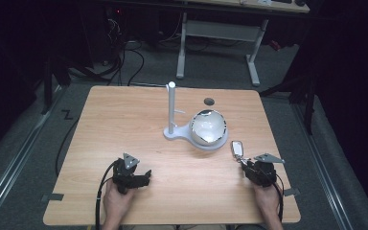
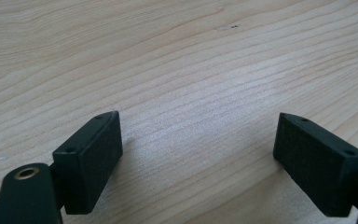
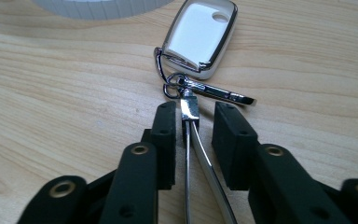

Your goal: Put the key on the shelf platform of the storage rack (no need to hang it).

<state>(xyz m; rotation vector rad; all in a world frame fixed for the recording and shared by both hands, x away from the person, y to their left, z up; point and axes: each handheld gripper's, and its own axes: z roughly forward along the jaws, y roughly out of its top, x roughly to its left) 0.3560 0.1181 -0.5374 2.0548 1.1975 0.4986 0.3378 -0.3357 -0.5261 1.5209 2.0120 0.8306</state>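
Observation:
A white key fob with a chrome rim lies flat on the wooden table, just right of the bowl. In the right gripper view the fob trails a split ring, a small clip and a thin metal strap. My right gripper straddles that strap. Its jaws stand narrowly apart, the left pad against the strap and a gap at the right pad. From above, the right gripper sits right behind the fob. My left gripper rests low at the front left, open over bare wood.
A white bowl sits on a round base joined to a white upright post at the table's centre. The base's edge shows beyond the fob. A dark round hole is behind the bowl. A desk frame stands beyond the table.

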